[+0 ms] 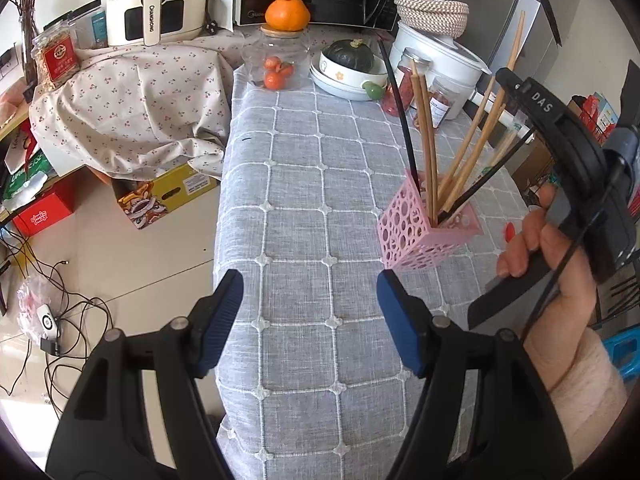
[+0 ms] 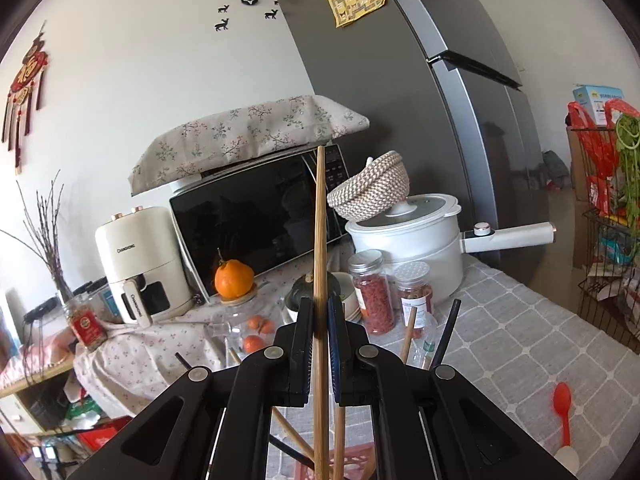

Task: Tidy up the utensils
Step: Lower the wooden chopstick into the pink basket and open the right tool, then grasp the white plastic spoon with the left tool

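**Right gripper clamped on a chopstick, left gripper empty**

While your right gripper [image 2: 319,344] points nearly level toward the back of the table, its jaws are pressed together on a single wooden chopstick [image 2: 320,248], which stands almost upright between the pads and rises in front of the microwave [image 2: 256,216]. Below that gripper you can make out the tops of more chopsticks and a sliver of the pink holder [image 2: 352,456], though the fingers hide most of it, so whether the held stick's lower end is already inside it cannot be told from there.

Your left gripper [image 1: 310,320] hangs over the grey checked tablecloth [image 1: 304,184] with its blue pads well apart and nothing between them. To its right, the pink perforated holder [image 1: 416,236] stands on the cloth with a loose bunch of wooden and black chopsticks [image 1: 430,152] fanned out of it. Your right hand [image 1: 556,256] shows at the edge of that view, wrapped around its tool's handle just beside the holder.

A red spoon [image 2: 563,412] lies on the cloth on the right, apart from the holder.
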`<state>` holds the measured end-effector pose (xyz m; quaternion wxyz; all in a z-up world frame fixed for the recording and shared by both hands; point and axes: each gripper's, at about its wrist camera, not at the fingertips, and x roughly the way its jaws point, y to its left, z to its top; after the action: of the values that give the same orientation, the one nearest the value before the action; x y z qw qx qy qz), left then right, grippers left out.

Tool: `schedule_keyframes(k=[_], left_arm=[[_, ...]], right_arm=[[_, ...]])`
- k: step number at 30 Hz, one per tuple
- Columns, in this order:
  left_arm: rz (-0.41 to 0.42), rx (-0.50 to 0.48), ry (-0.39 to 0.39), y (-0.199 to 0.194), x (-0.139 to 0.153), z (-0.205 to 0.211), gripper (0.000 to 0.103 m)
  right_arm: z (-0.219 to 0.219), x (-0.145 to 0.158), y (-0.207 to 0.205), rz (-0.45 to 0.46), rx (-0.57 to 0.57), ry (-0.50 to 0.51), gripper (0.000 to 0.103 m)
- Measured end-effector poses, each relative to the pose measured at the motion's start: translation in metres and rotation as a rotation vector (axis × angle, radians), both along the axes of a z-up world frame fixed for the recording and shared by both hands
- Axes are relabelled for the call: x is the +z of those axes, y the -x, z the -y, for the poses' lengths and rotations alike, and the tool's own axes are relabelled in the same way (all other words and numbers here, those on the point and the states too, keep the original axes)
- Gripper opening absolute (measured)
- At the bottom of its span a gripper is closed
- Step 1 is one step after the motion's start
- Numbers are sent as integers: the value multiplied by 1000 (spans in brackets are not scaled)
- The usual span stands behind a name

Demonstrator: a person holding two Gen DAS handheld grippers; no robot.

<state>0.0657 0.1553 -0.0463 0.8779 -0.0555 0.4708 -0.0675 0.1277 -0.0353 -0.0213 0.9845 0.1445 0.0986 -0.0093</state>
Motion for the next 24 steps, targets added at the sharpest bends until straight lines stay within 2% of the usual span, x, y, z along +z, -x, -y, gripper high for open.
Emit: schedule_keyframes(k=[8, 13, 15, 17, 24], left_arm=[[-13, 13, 6, -4, -2, -5, 70], [-5, -5, 0, -5, -1, 6, 70], [-5, -10, 1, -7, -1, 11, 70], [-9, -19, 3, -8, -1, 18, 73], [12, -31, 8, -8, 6, 42, 81]], right_arm=[[-4, -34, 5, -27, -63, 23, 7], [1, -35, 16, -37, -54, 30, 9], [8, -26, 20, -38, -46, 21, 14], [16, -17, 22, -53, -30, 8, 23], [55, 10, 31, -164, 31, 7, 48]])
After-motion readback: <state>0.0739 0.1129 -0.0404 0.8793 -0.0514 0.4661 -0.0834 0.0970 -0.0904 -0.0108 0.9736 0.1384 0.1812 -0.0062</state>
